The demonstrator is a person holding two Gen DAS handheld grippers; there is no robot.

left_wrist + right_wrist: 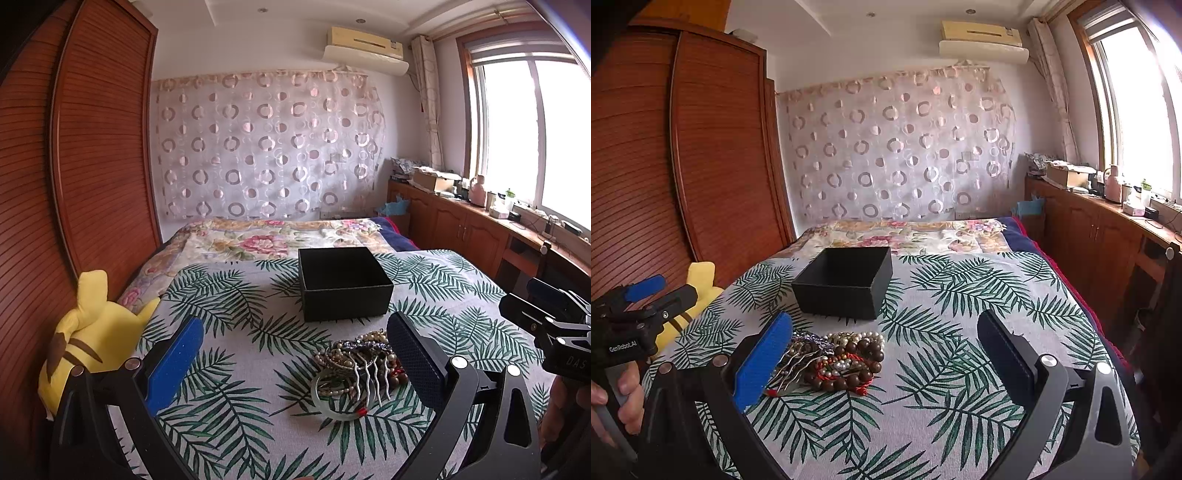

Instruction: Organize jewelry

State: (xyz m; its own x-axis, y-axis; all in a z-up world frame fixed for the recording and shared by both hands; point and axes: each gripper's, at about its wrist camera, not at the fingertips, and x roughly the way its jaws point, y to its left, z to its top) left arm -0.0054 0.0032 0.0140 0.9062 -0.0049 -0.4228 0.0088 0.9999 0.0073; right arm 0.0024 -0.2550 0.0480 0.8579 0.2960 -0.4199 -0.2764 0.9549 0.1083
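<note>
A heap of jewelry [360,363] lies on the leaf-print cloth [240,295]: bead bracelets, pearls, a metal hair comb [369,373] and a pale green bangle [332,408]. Behind it stands an open black box [343,282], empty as far as I can see. My left gripper [295,354] is open, and the heap sits by its right finger. In the right wrist view the heap [838,360] lies by the blue left finger of my open right gripper [886,350], with the box [846,282] beyond. Each gripper shows at the edge of the other's view: the left gripper [646,290], the right gripper [517,299].
A yellow plush toy [92,332] lies at the cloth's left edge against a wooden wardrobe [92,147]. A floral blanket [266,236] covers the bed beyond the box. A wooden cabinet [480,225] with clutter runs under the window on the right. A hand [624,398] holds the left gripper's handle.
</note>
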